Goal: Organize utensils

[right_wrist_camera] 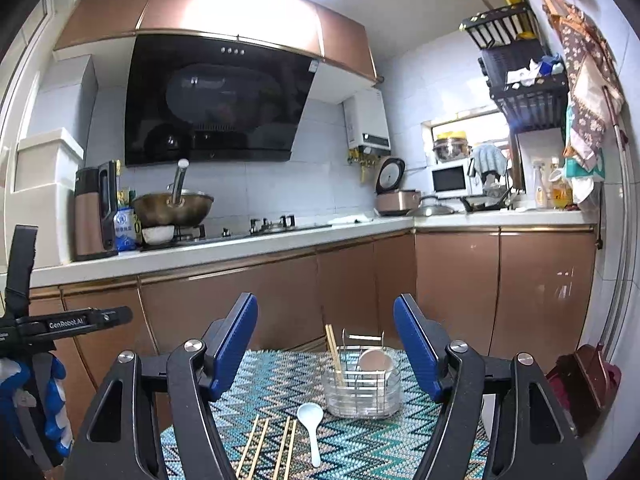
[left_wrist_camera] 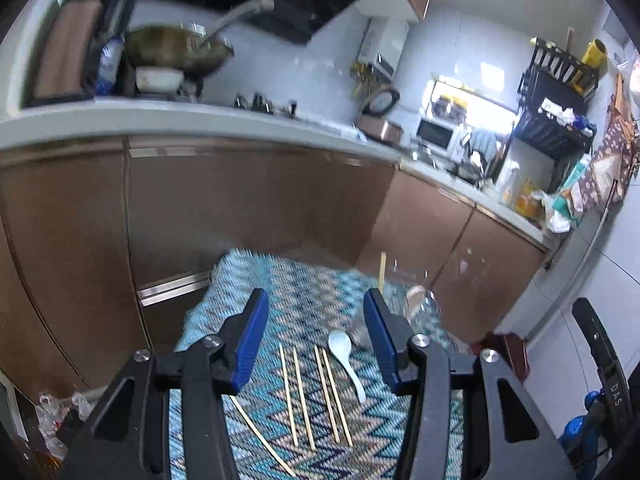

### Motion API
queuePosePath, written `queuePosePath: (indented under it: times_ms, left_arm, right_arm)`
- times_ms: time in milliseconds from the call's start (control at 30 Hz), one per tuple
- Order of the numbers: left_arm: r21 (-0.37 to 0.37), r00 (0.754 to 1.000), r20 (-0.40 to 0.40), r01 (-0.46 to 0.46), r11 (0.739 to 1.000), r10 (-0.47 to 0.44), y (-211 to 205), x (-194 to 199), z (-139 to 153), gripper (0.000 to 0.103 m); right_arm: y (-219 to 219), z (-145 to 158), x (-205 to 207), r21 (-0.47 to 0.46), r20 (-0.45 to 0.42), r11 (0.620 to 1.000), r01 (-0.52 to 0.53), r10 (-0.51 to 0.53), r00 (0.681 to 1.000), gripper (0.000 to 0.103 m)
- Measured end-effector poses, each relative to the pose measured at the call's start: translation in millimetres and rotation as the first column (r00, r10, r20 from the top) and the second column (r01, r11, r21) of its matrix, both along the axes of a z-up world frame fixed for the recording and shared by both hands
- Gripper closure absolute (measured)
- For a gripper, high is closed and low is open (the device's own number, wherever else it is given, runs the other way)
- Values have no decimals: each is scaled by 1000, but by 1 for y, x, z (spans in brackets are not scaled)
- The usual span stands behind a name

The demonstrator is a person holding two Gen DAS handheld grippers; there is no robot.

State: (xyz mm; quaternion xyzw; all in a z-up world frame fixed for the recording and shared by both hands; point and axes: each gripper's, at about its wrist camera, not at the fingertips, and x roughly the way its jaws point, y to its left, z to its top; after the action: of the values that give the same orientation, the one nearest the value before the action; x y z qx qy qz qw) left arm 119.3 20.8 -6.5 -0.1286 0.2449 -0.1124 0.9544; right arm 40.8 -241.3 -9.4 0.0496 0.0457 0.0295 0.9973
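Observation:
Several wooden chopsticks lie side by side on a blue zigzag-patterned mat, with a white spoon just right of them. A clear utensil holder stands at the mat's far right, holding chopsticks and a spoon. My left gripper is open and empty, hovering above the loose chopsticks. My right gripper is open and empty, held above the mat in front of the holder. The loose chopsticks and white spoon also show in the right wrist view.
Brown kitchen cabinets and a white counter stand behind the mat. A wok sits on the stove. A red-brown stool stands at the right. The other hand's gripper body shows at the left.

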Motion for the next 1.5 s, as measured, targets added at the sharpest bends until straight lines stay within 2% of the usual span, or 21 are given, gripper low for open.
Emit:
queuePosePath:
  times_ms: [167, 267, 467, 567, 633, 700, 733, 833, 967, 1200, 1333, 1500]
  left_arm:
    - [-7, 991, -122, 50, 999, -51, -12, 32, -31, 56]
    - [-9, 978, -190, 88, 996, -88, -22, 50, -53, 57]
    - [-11, 928, -337, 165, 986, -159, -43, 90, -99, 64]
    - [-19, 886, -423, 199, 980, -188, -53, 114, -129, 66]
    - [-27, 859, -471, 212, 977, -199, -57, 128, -144, 68]
    - [-43, 829, -518, 223, 974, -212, -61, 143, -160, 69]
    - [-50, 814, -540, 223, 973, -214, -62, 152, -167, 70]
    - [-60, 774, -598, 217, 974, -209, -65, 174, -188, 72]
    - [-69, 731, -648, 223, 972, -214, -68, 197, -208, 73]
    - [-76, 682, -698, 234, 969, -219, -71, 221, -227, 76]
    - [-95, 649, -724, 241, 966, -233, -74, 231, -239, 78]
    - [-94, 625, -748, 233, 968, -223, -78, 239, -250, 81]
  right_arm:
    - [-3, -20, 21, 7, -72, 1000, -19, 19, 997, 39]
    - [-5, -35, 37, 14, -125, 999, -42, 43, 991, 44]
    - [-3, -71, 76, 39, -268, 993, -112, 119, 956, 56]
    - [-2, -93, 101, 81, -367, 984, -160, 179, 913, 65]
    - [1, -112, 119, 113, -445, 974, -196, 226, 867, 77]
    - [5, -130, 139, 149, -513, 959, -240, 282, 811, 83]
    - [9, -141, 151, 174, -552, 949, -262, 315, 772, 86]
    - [22, -167, 180, 223, -623, 930, -291, 366, 691, 89]
    - [39, -190, 211, 227, -693, 921, -318, 382, 611, 89]
    - [60, -221, 254, 217, -772, 921, -323, 364, 520, 89]
    - [68, -233, 274, 196, -806, 925, -327, 342, 484, 89]
    - [77, -243, 289, 170, -832, 926, -336, 317, 455, 89]
